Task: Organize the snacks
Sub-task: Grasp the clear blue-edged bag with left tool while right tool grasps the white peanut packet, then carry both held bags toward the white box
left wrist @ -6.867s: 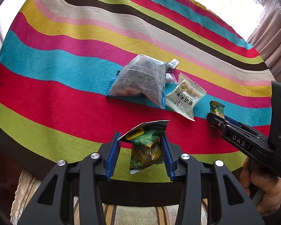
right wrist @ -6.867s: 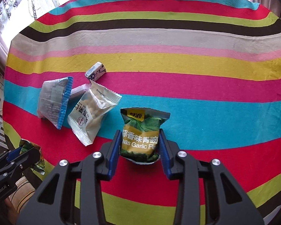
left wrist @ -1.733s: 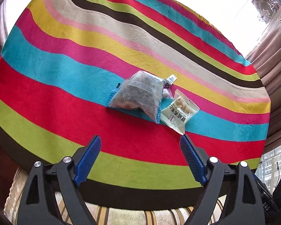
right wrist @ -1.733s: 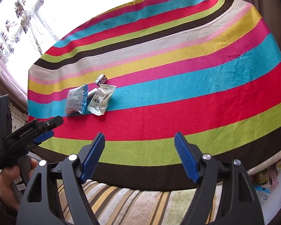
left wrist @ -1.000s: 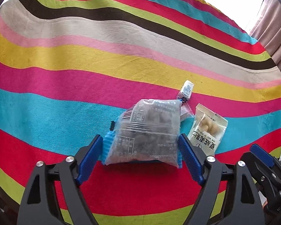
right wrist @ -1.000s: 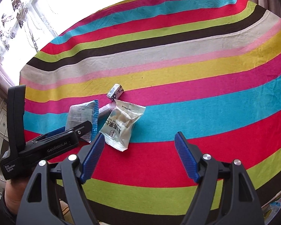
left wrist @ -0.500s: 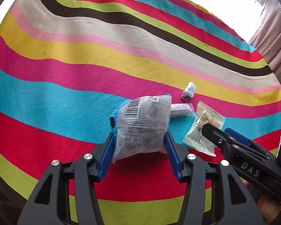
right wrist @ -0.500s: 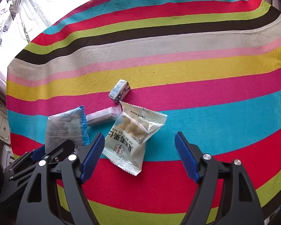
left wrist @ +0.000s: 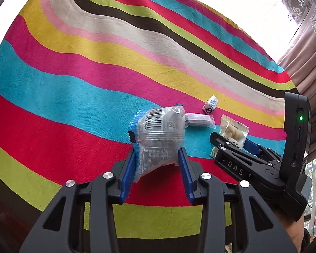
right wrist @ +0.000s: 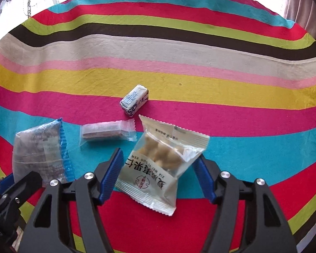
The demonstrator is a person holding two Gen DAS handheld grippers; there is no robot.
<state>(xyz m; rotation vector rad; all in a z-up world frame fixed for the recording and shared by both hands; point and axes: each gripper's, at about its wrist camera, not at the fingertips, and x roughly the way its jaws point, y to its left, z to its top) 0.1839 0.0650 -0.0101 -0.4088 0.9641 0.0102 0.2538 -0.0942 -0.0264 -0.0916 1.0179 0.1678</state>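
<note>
left gripper (left wrist: 158,160) pads pinch the lower half of the grey bag (left wrist: 158,135), jaws just closing in; the bag stands up off the cloth (left wrist: 73,97) with barcode end at 12 o'clock, so the grip looks set, likely so it can be lifted clear of the pile. right gripper (right wrist: 158,168) is about half open, jaws just narrowing, straddling the nut pack (right wrist: 160,164); a gap shows at the 3 o'clock pad, and the 9 o'clock pad is near or just at the pack edge, can't say which, so no grip yet. pack lies flat and skewed across the jaws, probably lined up for a side pinch.

outward: a clear bar (right wrist: 107,131) at 11 o'clock of the nut pack, and a small candy (right wrist: 134,100) at 12 o'clock, both loose on the cloth, close together but apart.

hard to make out: bag contents are just a dark blur through the film. the bag's bottom edge is hidden behind the pads. left wrist view shows the right gripper covering the lower part of the nut pack. the print on the candy is too small. the person's hand (left wrist: 292,232) is cut off at the frame edge.
</note>
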